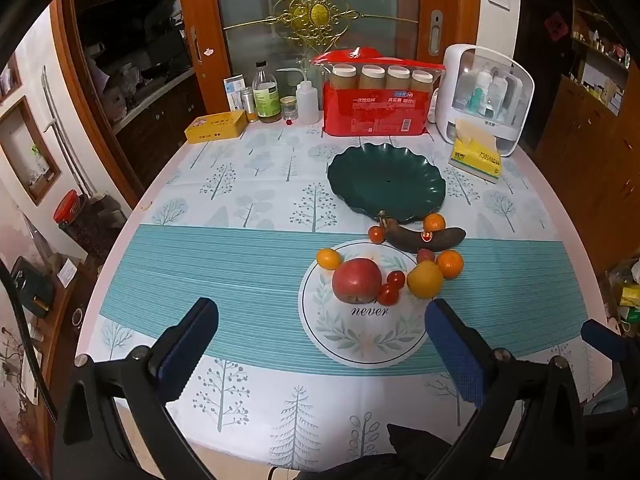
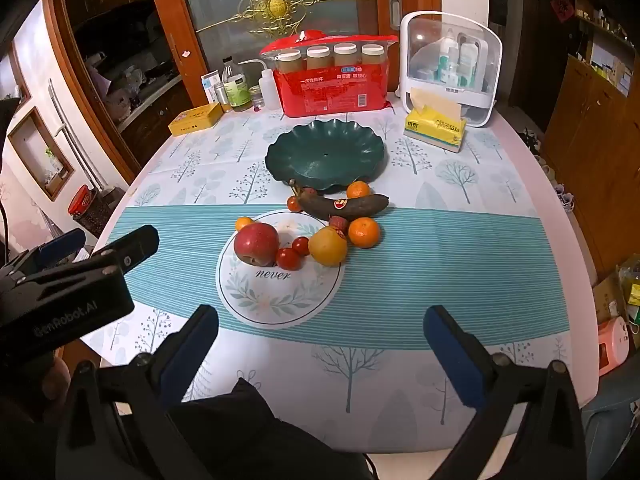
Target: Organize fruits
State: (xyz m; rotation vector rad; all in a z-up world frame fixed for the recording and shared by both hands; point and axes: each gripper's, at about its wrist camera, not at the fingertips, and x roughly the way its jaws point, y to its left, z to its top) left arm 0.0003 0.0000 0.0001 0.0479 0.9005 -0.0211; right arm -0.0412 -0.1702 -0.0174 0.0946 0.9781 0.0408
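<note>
A red apple, cherry tomatoes, a yellow fruit, small oranges and a dark overripe banana lie clustered mid-table, in front of an empty dark green scalloped plate. My left gripper is open above the near tablecloth, short of the fruit, nothing between its fingers. My right gripper is likewise open and empty, nearer the table's front edge. The left gripper's fingers show at the left of the right wrist view.
Along the far edge stand a yellow tin, bottles, a red pack of cups, a white storage box and a tissue pack. Wooden cabinets and a glass door rise behind. The round table drops off left and right.
</note>
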